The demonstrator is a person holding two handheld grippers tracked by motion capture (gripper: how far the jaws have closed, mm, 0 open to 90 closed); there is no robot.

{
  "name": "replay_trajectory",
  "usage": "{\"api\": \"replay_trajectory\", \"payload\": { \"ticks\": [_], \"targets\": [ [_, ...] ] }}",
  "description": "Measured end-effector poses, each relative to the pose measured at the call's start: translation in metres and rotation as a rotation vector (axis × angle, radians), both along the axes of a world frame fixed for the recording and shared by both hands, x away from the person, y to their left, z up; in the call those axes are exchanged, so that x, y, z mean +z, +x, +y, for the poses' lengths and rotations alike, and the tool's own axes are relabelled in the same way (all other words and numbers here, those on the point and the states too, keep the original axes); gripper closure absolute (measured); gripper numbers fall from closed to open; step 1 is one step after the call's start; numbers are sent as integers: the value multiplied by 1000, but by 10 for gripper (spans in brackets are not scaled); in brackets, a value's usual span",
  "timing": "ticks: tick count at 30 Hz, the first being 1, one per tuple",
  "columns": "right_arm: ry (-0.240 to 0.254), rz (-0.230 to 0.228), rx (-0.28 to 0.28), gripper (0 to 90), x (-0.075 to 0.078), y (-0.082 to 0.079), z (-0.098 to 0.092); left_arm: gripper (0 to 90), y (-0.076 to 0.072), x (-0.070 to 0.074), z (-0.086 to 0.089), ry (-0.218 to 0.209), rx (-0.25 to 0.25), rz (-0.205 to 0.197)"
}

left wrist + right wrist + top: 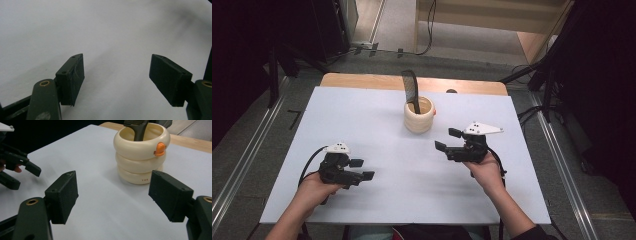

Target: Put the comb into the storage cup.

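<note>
Stood at upper centre of the high view: a cream ribbed cup (419,115) on the white table (362,125), a black comb (411,90) upright inside, teeth end rising above the rim. Judged light and rigid, the cup smooth and probably slippery at its rounded rings; the comb thin and stiff, best pinched flat across its exposed upper part, well above the rim. Seen upper right in the right gripper view, an orange duck-like knob (160,149) on the cup's top ring. Right gripper (451,139) just below and right of the cup, jaws apart, nothing between. Left gripper (361,169) at lower left, well apart from the cup, jaws likewise apart over bare table. Nothing in the way between right gripper and cup. Wooden strip (362,80) along the table's far edge; cables on the floor beyond.
</note>
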State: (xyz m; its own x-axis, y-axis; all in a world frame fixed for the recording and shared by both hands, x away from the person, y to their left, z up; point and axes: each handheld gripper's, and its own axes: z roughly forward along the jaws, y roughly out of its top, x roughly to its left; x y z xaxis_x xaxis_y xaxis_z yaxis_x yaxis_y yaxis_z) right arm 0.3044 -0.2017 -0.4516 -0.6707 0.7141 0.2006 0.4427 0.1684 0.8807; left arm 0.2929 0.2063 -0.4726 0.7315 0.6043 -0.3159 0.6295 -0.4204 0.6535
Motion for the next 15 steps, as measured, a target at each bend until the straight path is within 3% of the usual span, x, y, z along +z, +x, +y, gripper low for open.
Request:
{"api": "replay_trajectory", "payload": {
  "ticks": [15],
  "targets": [
    [-5,17,31,214,-7,-20,-14,291,0,0,0,-8,1,-3]
  ]
}}
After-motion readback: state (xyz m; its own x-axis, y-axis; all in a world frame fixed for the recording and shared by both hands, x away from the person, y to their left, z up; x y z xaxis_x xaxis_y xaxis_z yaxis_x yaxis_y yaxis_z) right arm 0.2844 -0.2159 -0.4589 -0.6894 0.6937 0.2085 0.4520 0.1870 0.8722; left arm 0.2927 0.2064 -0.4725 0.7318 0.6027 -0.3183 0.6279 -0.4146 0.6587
